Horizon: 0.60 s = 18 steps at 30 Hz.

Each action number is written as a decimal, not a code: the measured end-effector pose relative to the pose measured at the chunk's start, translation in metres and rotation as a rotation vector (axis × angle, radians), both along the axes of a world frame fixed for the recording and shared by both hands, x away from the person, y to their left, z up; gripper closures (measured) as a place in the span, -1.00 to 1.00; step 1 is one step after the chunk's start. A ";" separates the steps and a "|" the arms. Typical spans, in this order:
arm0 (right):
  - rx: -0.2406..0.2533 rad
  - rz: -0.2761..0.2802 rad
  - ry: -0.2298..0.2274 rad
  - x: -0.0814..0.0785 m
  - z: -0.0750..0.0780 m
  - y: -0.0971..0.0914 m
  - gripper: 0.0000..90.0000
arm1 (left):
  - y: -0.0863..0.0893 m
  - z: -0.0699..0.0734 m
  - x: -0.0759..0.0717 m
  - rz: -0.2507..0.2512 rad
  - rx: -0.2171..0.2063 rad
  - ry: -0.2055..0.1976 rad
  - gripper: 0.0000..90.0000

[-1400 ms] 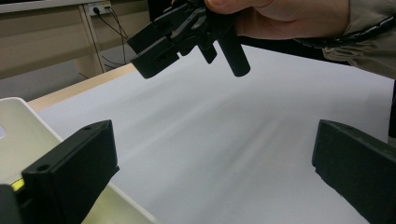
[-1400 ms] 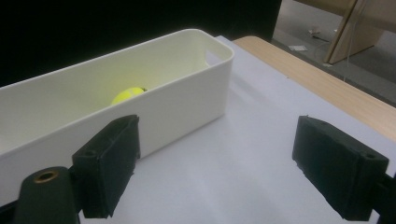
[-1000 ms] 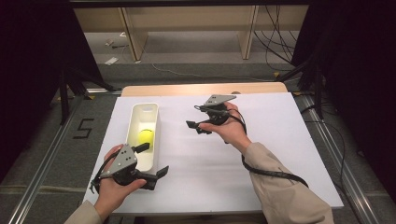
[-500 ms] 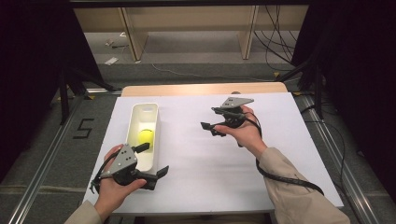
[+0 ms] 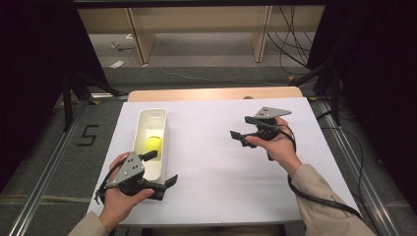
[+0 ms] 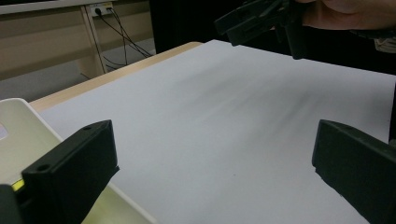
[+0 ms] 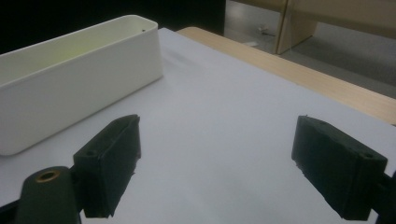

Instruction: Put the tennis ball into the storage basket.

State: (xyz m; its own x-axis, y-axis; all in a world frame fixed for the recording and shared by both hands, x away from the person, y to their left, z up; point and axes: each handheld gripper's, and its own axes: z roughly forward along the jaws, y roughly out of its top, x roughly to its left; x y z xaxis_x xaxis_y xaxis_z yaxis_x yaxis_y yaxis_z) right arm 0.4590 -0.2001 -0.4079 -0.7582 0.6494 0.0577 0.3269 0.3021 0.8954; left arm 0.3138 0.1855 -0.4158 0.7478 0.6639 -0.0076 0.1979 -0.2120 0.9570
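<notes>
My right claw: I am holding the right gripper [image 5: 237, 136] above the white table cover [image 5: 221, 182], jaws standing apart with nothing between them; in the right gripper view both black pads are framing bare sheet.
My left claw: I am keeping the left gripper [image 5: 162, 168] low at the near end of the bin, jaws spread wide and empty, one jaw tip reaching over the bin's near rim, the other over the sheet just beside it.
Step in hand: I judge I am between grasps, with the ball lying in the bin and neither claw carrying anything.
Ball: the yellow-green ball [image 5: 153, 143] is sitting inside the white oblong bin [image 5: 163, 129], toward its near half, just beyond my left claw's upper jaw and not touching it.
Ball against right claw: it is lying well apart to that claw's left, behind the bin's long wall [image 7: 70, 88].
Next move: I judge that reaching the ball calls for tipping a claw down over the rim, jaws kept wide, since the walls are blocking any level approach.
Farther out: the wooden table edge [image 5: 211, 93] is running along the far side.
</notes>
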 end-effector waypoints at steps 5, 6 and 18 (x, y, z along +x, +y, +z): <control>0.010 -0.031 0.000 -0.008 -0.003 -0.019 -0.63 | -0.001 0.000 0.000 0.004 -0.004 0.003 -1.00; 0.009 -0.038 0.002 -0.010 -0.003 -0.022 -0.63 | -0.001 0.000 0.000 0.004 -0.005 0.003 -1.00; 0.026 -0.098 -0.005 -0.024 -0.006 -0.058 -0.63 | -0.001 0.000 0.000 0.003 -0.002 -0.003 -1.00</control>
State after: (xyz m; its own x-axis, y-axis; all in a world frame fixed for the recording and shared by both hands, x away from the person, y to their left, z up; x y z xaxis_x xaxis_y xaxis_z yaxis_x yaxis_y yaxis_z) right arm 0.4348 -0.2577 -0.4136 -0.6911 0.7191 0.0719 0.3497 0.2457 0.9041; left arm 0.3135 0.1849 -0.4153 0.7460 0.6659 -0.0070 0.1957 -0.2092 0.9581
